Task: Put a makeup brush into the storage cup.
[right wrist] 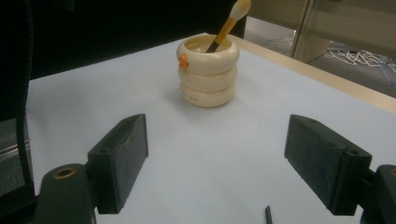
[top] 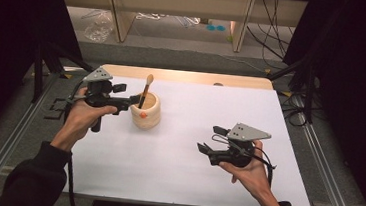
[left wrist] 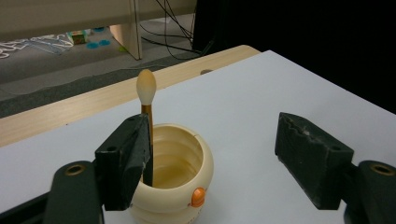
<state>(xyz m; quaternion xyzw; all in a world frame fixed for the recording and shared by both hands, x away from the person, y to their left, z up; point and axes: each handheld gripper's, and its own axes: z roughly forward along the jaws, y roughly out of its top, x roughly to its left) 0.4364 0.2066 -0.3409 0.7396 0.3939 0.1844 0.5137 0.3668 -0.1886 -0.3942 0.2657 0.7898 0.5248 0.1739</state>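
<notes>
While the left gripper (top: 133, 98) hangs at the near-left rim of the cup (top: 145, 111), its jaws stand wide and grasp nothing: in the left gripper view one black pad (left wrist: 126, 158) sits just in front of the brush (left wrist: 146, 100) handle and the other pad is well off to the side, over bare sheet. Whether that nearer pad touches the handle is hard to say from this angle; it looks just beside it. No earlier picture is to hand, so only the spread stance can be told. That cream, ribbed cup with an orange knob on its side stands upright on the white sheet (top: 182, 148), toward the far left part of it, and the brush stands in it, leaning a little, pale tip up above the rim. A wooden table edge (top: 183, 76) shows beyond the sheet. Over the near right part of the sheet the right gripper (top: 204, 148) is held in a hand, well apart from the cup and pointing toward it. Its jaws are spread too, with nothing between the pads (right wrist: 119, 161), as the right gripper view shows, the cup standing farther off between them.
</notes>
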